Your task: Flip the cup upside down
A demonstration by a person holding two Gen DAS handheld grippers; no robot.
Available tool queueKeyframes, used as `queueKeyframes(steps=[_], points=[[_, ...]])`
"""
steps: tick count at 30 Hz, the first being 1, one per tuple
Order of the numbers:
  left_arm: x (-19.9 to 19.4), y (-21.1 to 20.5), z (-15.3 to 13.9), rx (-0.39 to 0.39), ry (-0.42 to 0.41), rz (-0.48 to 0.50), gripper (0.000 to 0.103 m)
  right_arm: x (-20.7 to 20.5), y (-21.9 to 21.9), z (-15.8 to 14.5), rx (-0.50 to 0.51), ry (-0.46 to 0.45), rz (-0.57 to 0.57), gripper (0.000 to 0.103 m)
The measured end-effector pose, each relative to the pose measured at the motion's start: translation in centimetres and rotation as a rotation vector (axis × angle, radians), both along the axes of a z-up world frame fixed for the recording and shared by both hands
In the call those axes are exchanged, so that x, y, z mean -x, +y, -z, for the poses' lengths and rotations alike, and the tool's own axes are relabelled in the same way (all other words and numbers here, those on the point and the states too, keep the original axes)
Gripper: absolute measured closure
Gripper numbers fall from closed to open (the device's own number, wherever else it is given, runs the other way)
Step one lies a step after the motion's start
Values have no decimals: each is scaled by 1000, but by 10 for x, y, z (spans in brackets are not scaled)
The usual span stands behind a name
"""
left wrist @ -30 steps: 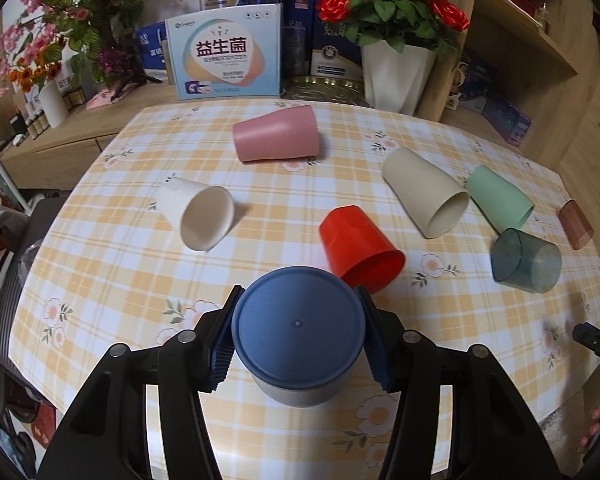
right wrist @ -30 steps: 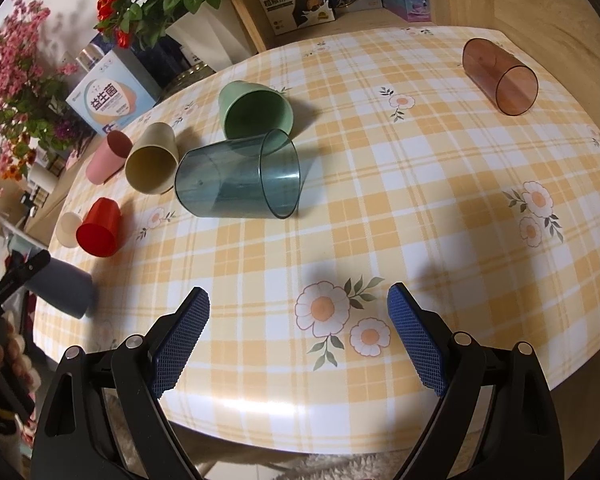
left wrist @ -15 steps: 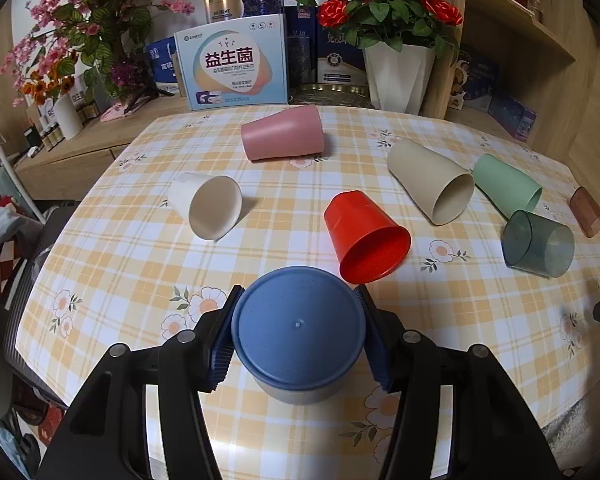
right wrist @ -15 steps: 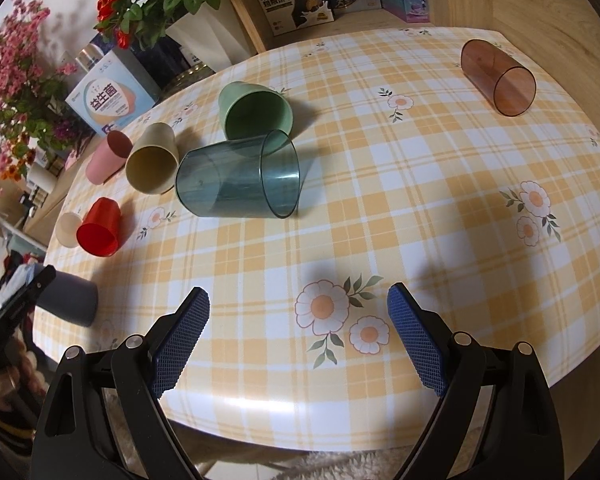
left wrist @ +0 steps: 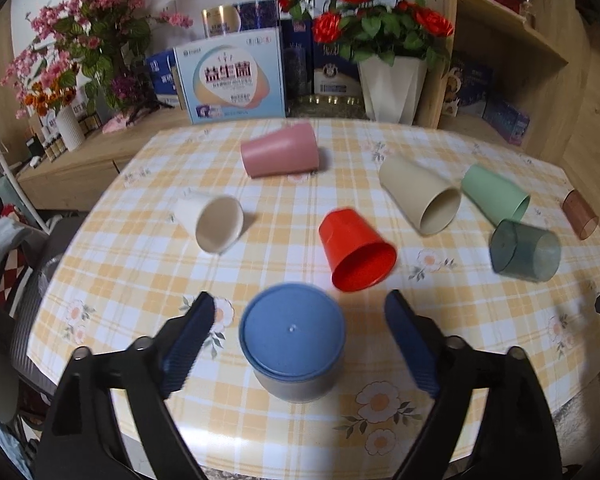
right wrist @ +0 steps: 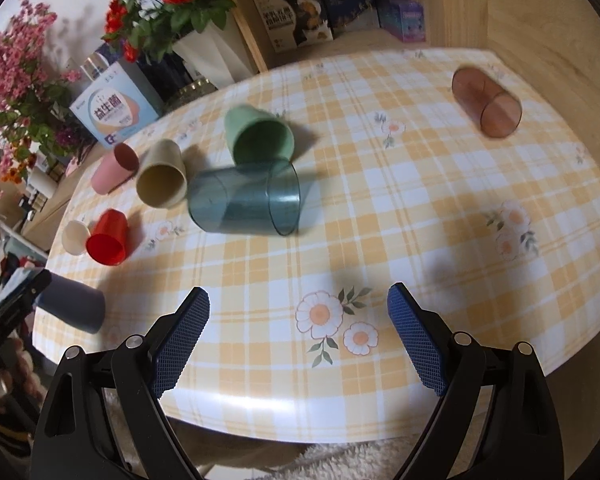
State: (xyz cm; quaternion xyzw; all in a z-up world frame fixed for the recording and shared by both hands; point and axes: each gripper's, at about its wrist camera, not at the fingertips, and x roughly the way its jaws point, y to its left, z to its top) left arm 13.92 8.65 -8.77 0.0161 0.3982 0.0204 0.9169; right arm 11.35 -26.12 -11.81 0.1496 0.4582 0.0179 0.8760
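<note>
Between the spread left hand-held gripper (left wrist: 298, 326) fingers, the blue cup (left wrist: 294, 340) stands inverted, untouched.

Left black plastic tongs (left wrist: 298, 334): two chunky black arms w/ triangular cut-outs, silver round screws at the pivots, dark blue ribbed rubber pads (left wrist: 188, 342) on the inner faces. Right black plastic tongs (right wrist: 299, 340): same build, black arms, silver screws, blue cross-hatched pads (right wrist: 182, 340). In the right wrist view, far left edge, a bit of bare skin shows, blurred; no detail readable.
</note>
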Motion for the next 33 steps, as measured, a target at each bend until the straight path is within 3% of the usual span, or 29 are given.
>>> queueKeyframes(steps=[6, 11, 17, 24, 33], points=[[28, -10, -52, 1, -102, 25, 7, 25, 9, -47, 55, -121, 5, 16], [64, -22, -88, -3, -182, 60, 6, 54, 16, -90, 95, -247, 14, 15], [100, -30, -116, 16, -248, 72, 6, 82, 23, -122, 132, -342, 23, 15], [132, -34, -133, 35, -314, 75, 6, 105, 27, -136, 180, -411, 50, 15], [138, -38, -134, 46, -317, 85, 6, 112, 32, -133, 202, -426, 58, 15]])
